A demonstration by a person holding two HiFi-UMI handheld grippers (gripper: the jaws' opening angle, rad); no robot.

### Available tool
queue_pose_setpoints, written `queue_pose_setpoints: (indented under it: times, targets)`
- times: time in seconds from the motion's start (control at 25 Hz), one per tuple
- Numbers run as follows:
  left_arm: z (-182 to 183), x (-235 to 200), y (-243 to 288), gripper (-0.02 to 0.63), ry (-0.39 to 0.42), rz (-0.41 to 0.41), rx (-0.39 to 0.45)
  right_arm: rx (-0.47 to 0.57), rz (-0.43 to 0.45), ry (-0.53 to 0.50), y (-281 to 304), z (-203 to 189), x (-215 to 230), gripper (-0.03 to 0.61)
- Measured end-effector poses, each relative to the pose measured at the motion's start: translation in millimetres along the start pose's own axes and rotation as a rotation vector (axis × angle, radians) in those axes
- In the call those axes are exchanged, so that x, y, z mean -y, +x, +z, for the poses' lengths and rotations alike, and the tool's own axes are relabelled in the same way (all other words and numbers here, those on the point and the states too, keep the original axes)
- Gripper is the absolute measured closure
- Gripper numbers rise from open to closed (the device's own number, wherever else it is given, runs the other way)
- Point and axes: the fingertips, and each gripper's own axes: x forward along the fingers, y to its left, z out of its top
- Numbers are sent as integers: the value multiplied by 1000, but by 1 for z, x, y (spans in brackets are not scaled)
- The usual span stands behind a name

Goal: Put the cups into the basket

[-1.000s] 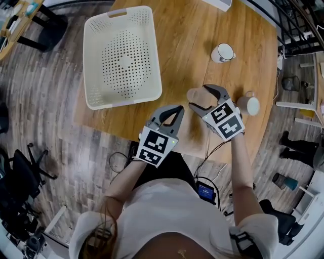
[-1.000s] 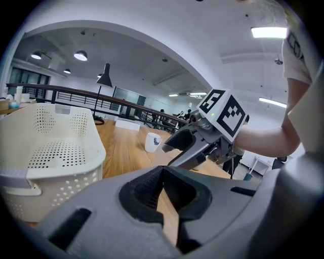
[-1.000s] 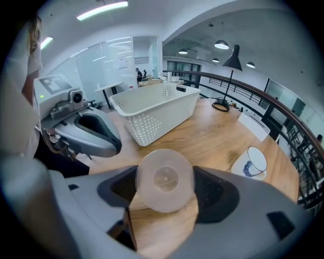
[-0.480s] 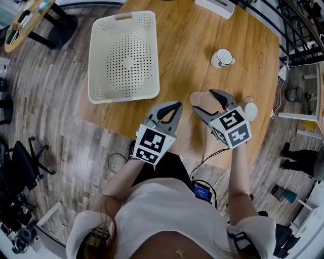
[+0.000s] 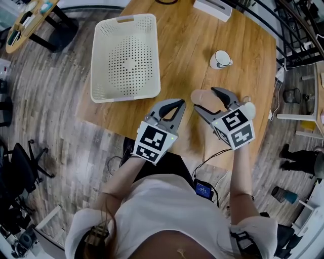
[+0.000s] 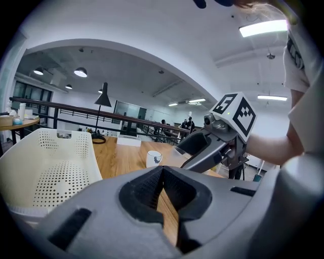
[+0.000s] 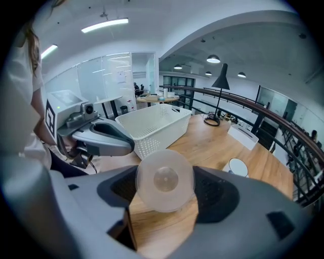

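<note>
My right gripper (image 5: 204,99) is shut on a translucent plastic cup (image 5: 201,96), held on its side above the wooden table (image 5: 187,45); in the right gripper view the cup's (image 7: 164,179) round base faces the camera between the pads. My left gripper (image 5: 178,104) hovers beside it to the left, jaws together and holding nothing. An empty white perforated basket (image 5: 125,88) stands at the table's far left. Farther back at the right stands a white mug (image 5: 220,59). Another cup (image 5: 249,108) peeks out behind the right gripper's marker cube.
A white box (image 5: 213,7) lies at the table's far edge. The table's near edge runs just under both grippers. A black office chair (image 5: 20,172) stands on the floor at the left, and metal railings (image 5: 296,30) at the right.
Both grippers have risen toward the camera, the right one carrying the translucent cup up with it. Neither gripper's jaws have changed.
</note>
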Motion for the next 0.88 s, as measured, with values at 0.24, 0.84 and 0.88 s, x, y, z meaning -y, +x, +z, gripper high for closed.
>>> queue_pose_setpoints:
  times: [0.24,0.84,0.88]
  targets:
    - [19,-17,-11,606,26,-6,33,15,-28,-7,-3,28,-1,242]
    - [40,-111,-82,606,4,159,110,21,53,-202,53,133,-46,242]
    - [39,-120,-89,606,-3,180,114,21,68,-217,60,140,-51,242]
